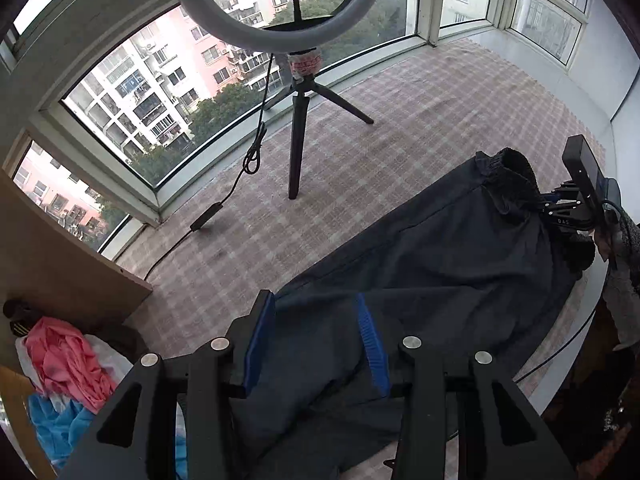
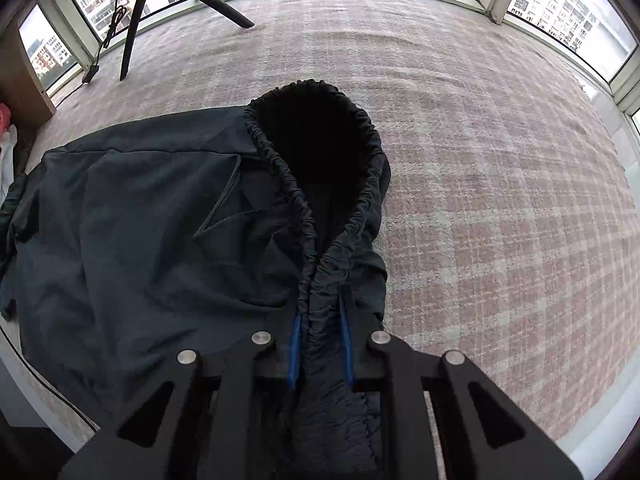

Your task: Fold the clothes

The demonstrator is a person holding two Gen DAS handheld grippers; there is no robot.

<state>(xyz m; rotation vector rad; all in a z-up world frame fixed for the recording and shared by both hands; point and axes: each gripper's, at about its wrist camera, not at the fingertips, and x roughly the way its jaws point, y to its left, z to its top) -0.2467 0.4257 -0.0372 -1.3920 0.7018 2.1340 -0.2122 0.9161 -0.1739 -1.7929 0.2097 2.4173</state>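
A dark navy garment [image 1: 432,248] with an elastic waistband [image 2: 360,208] lies on the pink checked cloth [image 2: 500,200]. In the left wrist view, my left gripper [image 1: 314,300] stands open over one end of the garment, and fabric lies slack between its blue pads [image 1: 258,340]. My right gripper [image 2: 320,320] is shut on the bunched waistband, whose opening gapes ahead of it. That same right gripper [image 1: 548,206] shows at the garment's far end, held by a hand in a grey sleeve [image 1: 624,272].
A ring light on a black tripod [image 1: 298,128] stands on the cloth near the window, its cable [image 1: 208,216] trailing left. A wooden panel [image 1: 60,248] and a pile of pink and blue clothes [image 1: 68,360] sit at left. Windows [image 2: 560,4] ring the surface.
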